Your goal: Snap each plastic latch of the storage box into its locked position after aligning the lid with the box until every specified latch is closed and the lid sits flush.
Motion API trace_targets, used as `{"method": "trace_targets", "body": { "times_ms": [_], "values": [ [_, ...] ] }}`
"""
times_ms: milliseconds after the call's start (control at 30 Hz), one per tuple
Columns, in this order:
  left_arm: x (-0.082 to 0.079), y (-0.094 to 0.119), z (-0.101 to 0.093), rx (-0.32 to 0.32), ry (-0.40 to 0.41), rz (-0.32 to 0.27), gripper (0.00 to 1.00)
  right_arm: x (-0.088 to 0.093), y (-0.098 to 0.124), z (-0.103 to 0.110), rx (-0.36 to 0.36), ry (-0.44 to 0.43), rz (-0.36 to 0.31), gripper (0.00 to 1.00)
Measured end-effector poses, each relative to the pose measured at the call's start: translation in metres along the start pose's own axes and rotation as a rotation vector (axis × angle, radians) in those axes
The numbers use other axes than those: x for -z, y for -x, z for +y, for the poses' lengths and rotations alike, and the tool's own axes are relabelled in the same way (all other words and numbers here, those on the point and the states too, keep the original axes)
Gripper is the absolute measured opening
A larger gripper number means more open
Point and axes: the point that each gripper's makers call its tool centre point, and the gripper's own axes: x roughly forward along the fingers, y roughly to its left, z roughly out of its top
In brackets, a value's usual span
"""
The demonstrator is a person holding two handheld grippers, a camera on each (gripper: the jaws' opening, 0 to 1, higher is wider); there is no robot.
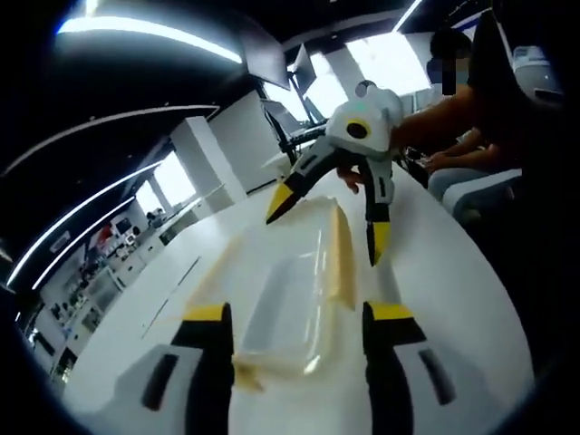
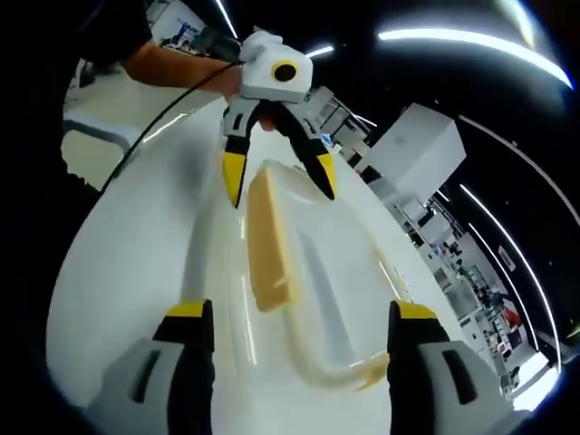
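Between latches, judging by the layout: storage box (image 1: 288,304) lying lid-on along the white tabletop (image 1: 435,272), left tongs (image 1: 299,362) and right tongs (image 2: 299,358) both spread at opposite ends, pinching nothing. Next: closing on one cream latch (image 2: 270,240) and pressing it down. Latch positions hard to make out; clear lid (image 2: 326,263) seating unclear.

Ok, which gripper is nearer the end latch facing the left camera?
Left. The left gripper flanks that latch, jaws open; the right gripper straddles the far end of the box.
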Motion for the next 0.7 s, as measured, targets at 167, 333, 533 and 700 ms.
{"method": "trace_targets", "body": {
  "times_ms": [167,333,533,700],
  "values": [
    [0.002,-0.003,0.001,-0.04,-0.081,0.035,0.52,0.0,-0.002,0.002,0.02,0.013,0.006,0.78],
    [0.002,-0.003,-0.001,-0.055,-0.106,0.035,0.53,-0.002,-0.002,0.01,0.033,0.038,0.015,0.79],
    [0.005,-0.003,-0.003,-0.068,-0.202,0.081,0.55,0.0,-0.003,0.009,0.041,0.074,0.026,0.76],
    [0.011,-0.005,-0.007,-0.036,-0.317,0.14,0.6,-0.004,-0.001,0.002,0.037,0.01,-0.013,0.67]
  ]
}}
